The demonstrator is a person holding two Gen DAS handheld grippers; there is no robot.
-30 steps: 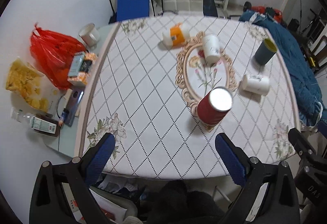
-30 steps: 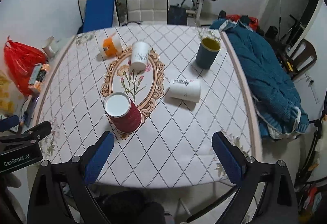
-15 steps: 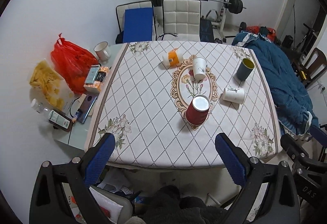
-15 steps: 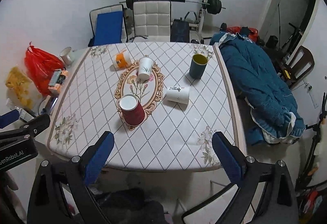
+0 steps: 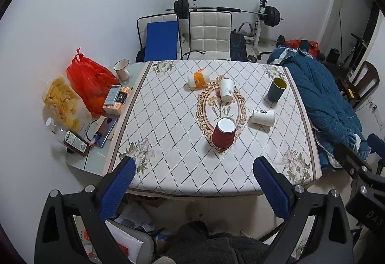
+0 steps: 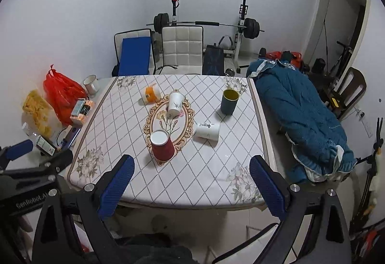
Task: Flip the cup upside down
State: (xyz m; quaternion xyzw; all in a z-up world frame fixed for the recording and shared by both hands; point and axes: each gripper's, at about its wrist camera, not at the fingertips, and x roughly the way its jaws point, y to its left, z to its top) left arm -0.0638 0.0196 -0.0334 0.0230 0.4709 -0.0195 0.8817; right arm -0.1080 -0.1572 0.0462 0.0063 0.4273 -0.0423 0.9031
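Observation:
A red paper cup (image 5: 223, 132) stands upside down, white base up, on the near end of the table's oval flower print; it also shows in the right wrist view (image 6: 162, 144). My left gripper (image 5: 195, 182) is open and empty, held high and back beyond the table's near edge. My right gripper (image 6: 190, 179) is open and empty too, equally far back. A white paper cup (image 5: 226, 89) stands upside down at the far end of the oval. A white mug (image 5: 263, 116) lies on its side. A dark blue cup (image 5: 277, 88) with a yellow inside stands upright.
An orange and white cup (image 5: 198, 80) lies on its side at the back of the table (image 5: 168, 138). A side shelf on the left holds a red bag (image 5: 89, 78), snacks, a bottle and a mug (image 5: 122, 69). A blue quilt (image 5: 322, 95) lies on the right. Chairs and a barbell rack stand behind.
Both grippers have pulled up and back from the table, so the cups look smaller and more of the room shows. Nothing on the table has moved.

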